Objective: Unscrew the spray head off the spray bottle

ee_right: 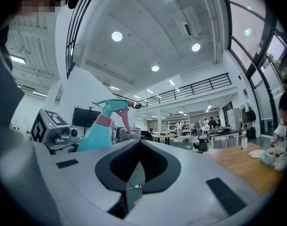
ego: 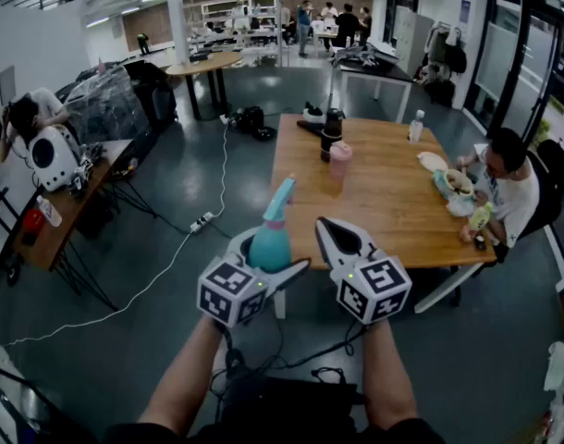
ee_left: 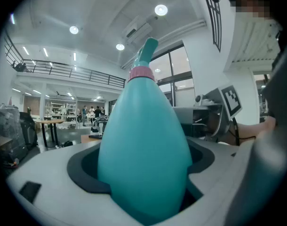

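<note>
**Teal spray bottle pinched in the left claw, right claw closed and empty**

Head view: two bare forearms reach up from the bottom edge, roughly side by side. The left gripper [ego: 263, 265] and the right gripper [ego: 332, 233] are held close to level, in the air short of the near edge of a wooden table [ego: 384, 206]. The left one grips the spray bottle [ego: 269, 244] by its rounded body. The bottle stands upright with its spray head [ego: 281, 197] on top. The right gripper sits just beside it, apart from the bottle, jaws pressed together.

Left gripper view: the teal body fills the space between the jaws, and both dark pads press against its sides. A pink collar [ee_left: 141, 72] rings the neck below the nozzle. The other gripper's marker cube [ee_left: 230, 100] shows at the right.

Right gripper view: the jaws meet with nothing between them. The bottle stands off to the left, its pink trigger [ee_right: 125, 120] hanging down from the head. The wooden table lies at the right.
</note>
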Demonstrator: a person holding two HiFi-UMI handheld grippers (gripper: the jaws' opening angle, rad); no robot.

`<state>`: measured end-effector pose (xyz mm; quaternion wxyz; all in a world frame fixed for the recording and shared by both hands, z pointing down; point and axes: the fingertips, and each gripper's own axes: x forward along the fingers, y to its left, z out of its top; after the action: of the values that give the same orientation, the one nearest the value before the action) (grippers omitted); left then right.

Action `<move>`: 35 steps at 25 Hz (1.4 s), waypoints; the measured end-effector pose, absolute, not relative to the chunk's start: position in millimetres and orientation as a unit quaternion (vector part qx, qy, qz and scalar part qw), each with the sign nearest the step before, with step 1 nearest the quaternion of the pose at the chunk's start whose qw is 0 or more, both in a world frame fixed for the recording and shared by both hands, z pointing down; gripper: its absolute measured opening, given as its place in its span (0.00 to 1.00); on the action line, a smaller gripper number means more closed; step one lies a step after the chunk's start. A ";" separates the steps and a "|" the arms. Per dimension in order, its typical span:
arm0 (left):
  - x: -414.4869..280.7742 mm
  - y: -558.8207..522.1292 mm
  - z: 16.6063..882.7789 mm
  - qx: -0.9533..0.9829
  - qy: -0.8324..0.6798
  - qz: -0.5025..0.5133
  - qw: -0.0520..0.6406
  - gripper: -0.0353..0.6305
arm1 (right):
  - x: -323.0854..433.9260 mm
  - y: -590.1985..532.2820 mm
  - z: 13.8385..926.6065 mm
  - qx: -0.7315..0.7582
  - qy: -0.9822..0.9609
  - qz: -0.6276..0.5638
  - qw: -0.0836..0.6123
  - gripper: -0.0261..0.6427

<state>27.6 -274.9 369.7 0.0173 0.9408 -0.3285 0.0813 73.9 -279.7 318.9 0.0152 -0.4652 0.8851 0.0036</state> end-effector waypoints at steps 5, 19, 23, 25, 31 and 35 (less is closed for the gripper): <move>29.5 -270.2 371.8 0.941 -0.328 0.079 0.017 0.72 | 74.5 -274.1 320.0 -0.465 0.885 0.002 0.019 0.05; 25.0 -260.3 373.1 0.939 -0.333 0.081 0.011 0.72 | 66.2 -260.0 312.0 -0.451 0.892 0.012 0.027 0.05; 25.4 -259.6 373.8 0.939 -0.334 0.082 0.006 0.72 | 62.5 -253.7 307.5 -0.432 0.901 0.008 0.041 0.05; 22.8 -260.0 376.0 0.938 -0.337 0.083 0.007 0.72 | 56.9 -247.4 301.6 -0.407 0.911 -0.006 0.065 0.06; 9.4 -263.2 381.7 0.934 -0.350 0.078 0.008 0.72 | 24.0 -227.1 288.4 -0.298 0.946 -0.054 0.117 0.21; 8.3 -263.4 380.6 0.930 -0.358 0.077 -0.008 0.72 | 8.2 -227.4 290.8 -0.281 0.952 -0.065 0.104 0.24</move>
<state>8.3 -263.4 380.6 -0.0085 0.9304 -0.3582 0.0769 8.2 -227.4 290.8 0.1039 -0.2810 0.9519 -0.0649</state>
